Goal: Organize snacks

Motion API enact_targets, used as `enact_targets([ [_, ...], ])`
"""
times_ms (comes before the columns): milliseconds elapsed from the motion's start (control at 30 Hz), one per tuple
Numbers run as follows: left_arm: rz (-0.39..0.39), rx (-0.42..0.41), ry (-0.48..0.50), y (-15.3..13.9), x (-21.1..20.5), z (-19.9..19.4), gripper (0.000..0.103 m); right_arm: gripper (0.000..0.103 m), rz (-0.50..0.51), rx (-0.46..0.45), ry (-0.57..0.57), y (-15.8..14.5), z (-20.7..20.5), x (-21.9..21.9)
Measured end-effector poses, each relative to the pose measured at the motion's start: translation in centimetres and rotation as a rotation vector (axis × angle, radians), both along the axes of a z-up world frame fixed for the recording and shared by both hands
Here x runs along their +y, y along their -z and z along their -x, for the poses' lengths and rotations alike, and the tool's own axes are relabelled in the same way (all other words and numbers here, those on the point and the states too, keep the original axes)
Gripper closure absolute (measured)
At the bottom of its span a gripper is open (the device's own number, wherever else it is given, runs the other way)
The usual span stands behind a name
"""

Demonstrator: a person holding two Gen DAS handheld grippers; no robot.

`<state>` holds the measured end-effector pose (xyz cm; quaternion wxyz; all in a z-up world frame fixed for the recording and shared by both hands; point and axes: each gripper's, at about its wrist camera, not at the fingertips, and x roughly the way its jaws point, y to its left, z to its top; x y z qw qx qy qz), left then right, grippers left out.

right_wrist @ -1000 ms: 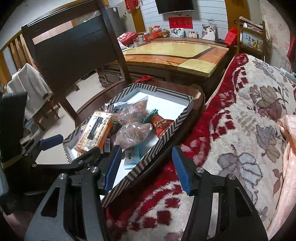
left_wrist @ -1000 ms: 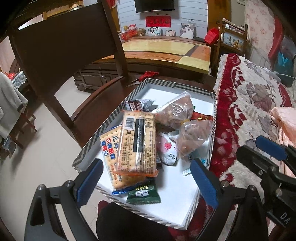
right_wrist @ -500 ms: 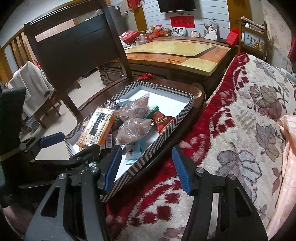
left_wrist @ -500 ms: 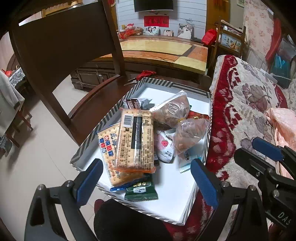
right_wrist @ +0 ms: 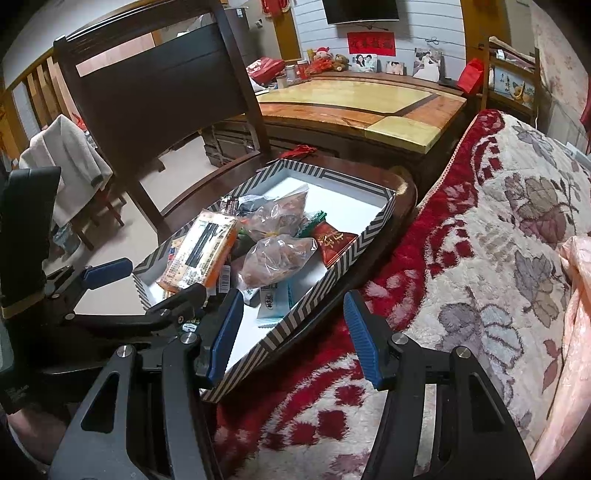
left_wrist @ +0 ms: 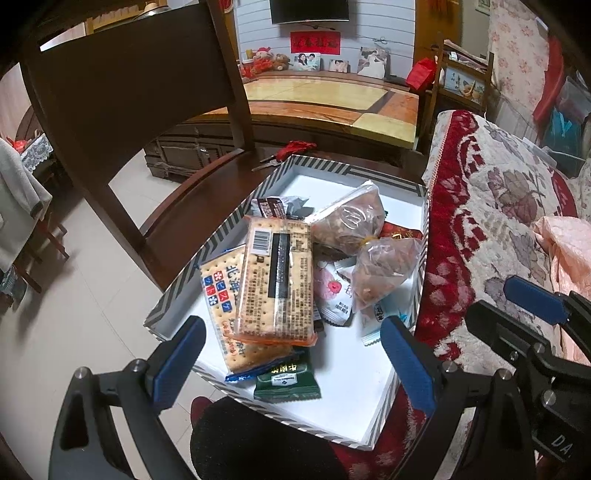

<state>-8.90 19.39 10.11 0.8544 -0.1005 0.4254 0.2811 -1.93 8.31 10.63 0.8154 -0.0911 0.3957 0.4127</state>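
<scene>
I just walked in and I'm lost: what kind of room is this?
Most likely a home living room: a wall-mounted TV, framed family photos on a long wooden cabinet, and a blanket-covered sofa.

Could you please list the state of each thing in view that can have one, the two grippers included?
Left gripper: open, empty, above the box's near end.
Right gripper: open, empty, over the box's edge.
Striped box: lidless, on the wooden chair.
Cracker packs: sealed, stacked askew.
Clear bags: tied shut.
Green packet: sealed, flat.
</scene>
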Motion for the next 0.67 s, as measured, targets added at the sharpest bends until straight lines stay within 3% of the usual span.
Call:
enact_targets([
  [667,-0.102,-0.043,0.032,-0.9,-1.8,0.1,0.006,0.047,-0.016,0.023,0.02,0.2,-0.6,-1.5],
])
